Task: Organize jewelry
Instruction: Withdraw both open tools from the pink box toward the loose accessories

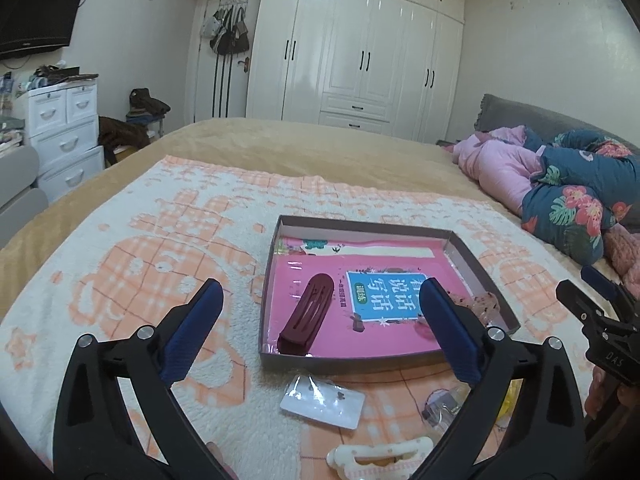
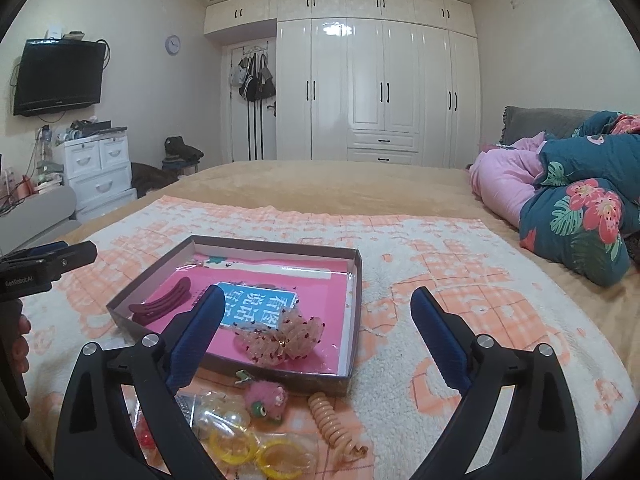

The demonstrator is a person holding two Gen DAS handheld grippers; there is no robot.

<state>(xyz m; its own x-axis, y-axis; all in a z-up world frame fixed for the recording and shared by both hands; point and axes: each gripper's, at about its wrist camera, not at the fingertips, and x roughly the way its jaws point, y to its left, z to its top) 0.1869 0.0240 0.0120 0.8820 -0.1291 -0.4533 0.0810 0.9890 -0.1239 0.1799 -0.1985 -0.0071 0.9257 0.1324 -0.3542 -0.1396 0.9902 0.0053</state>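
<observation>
The left tool [image 1: 320, 312] hangs wide open with nothing between its jaws, and the right tool [image 2: 318, 314] is just as wide and empty. No earlier view shows either one.

Much is cut off or unclear. In the left wrist view the right finger [image 1: 448, 328] covers part of the bow [image 1: 486, 304] in the box [image 1: 280, 240], so only a pale, speckled edge shows. A cream clip [image 1: 380, 454] runs off the bottom edge. A clear packet [image 1: 444, 402] beside it is too glossy to read. In the right wrist view the left finger [image 2: 196, 332] hides part of the bag of rings [image 2: 240, 436].

The box lies on a blanket [image 1: 140, 260] on the bed [image 2: 320, 184], ahead of both tools. A dark red clip [image 1: 306, 312] lies in it at the left, in line with the left tool's gap. The bow lies at the near right corner. Outside the box, nearer the tools, lie a white card [image 1: 324, 402], a pink fuzzy clip [image 2: 266, 398] and a coil tie [image 2: 332, 420].
</observation>
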